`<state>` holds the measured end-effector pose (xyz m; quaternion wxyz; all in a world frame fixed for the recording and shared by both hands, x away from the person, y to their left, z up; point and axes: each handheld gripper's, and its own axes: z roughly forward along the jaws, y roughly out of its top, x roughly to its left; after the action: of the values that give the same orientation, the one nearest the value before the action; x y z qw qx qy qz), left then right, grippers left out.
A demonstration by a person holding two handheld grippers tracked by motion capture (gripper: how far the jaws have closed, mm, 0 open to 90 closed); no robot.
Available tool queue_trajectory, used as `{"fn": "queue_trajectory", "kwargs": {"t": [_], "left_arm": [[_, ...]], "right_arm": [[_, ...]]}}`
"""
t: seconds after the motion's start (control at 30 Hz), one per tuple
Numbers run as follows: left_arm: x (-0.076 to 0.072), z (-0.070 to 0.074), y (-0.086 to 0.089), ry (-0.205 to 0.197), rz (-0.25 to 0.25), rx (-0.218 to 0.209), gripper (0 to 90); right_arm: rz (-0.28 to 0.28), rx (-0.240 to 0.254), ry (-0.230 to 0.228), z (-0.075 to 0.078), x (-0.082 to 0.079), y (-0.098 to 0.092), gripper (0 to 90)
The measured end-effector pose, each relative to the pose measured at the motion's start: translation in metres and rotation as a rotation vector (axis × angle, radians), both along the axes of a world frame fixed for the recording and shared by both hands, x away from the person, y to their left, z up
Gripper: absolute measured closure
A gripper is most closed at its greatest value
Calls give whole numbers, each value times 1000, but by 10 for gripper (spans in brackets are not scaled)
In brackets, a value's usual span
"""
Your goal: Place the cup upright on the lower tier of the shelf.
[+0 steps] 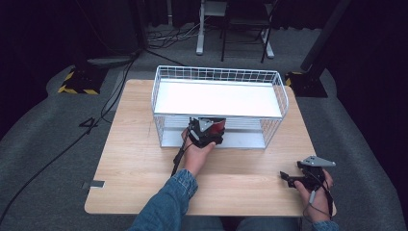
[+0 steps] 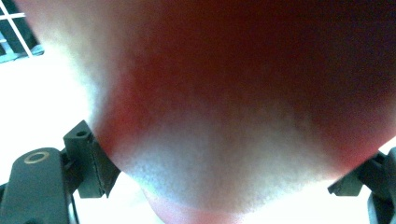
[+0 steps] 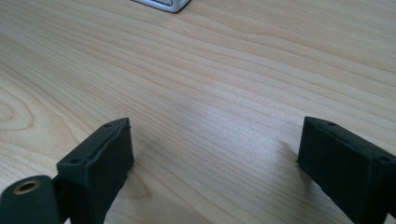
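My left gripper (image 1: 208, 128) is at the front of the white wire rack (image 1: 216, 73), at the mouth of its lower level. It is shut on a round red and pale object (image 1: 221, 125). In the left gripper view that object (image 2: 243, 93) sits blurred and very close, and the left gripper (image 2: 219, 161) has a black pad against each side of it. My right gripper (image 1: 285, 177) is held low over the table's front right, pointing left. In the right gripper view its jaws (image 3: 215, 154) stand wide open over bare wood.
The rack has a white top board (image 1: 216, 98) and a metal lower shelf (image 1: 240, 139). A corner of its base (image 3: 163, 3) lies ahead of the right gripper. Cables, stands and chair legs are on the grey floor beyond the wooden table (image 1: 134, 159).
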<state>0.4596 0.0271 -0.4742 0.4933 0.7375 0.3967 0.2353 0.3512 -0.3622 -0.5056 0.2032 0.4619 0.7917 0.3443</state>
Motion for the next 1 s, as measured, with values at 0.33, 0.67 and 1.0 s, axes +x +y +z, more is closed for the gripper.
{"fn": "queue_trajectory", "kwargs": {"t": [0.33, 0.67, 1.0], "left_arm": [[18, -10, -3, 28, 83, -10, 160], [25, -10, -3, 74, 52, 10, 156], [25, -9, -2, 81, 66, 39, 145]], "right_arm": [[6, 0, 1, 0, 0, 0, 106], [5, 1, 3, 0, 0, 0, 106], [5, 1, 3, 0, 0, 0, 106]]}}
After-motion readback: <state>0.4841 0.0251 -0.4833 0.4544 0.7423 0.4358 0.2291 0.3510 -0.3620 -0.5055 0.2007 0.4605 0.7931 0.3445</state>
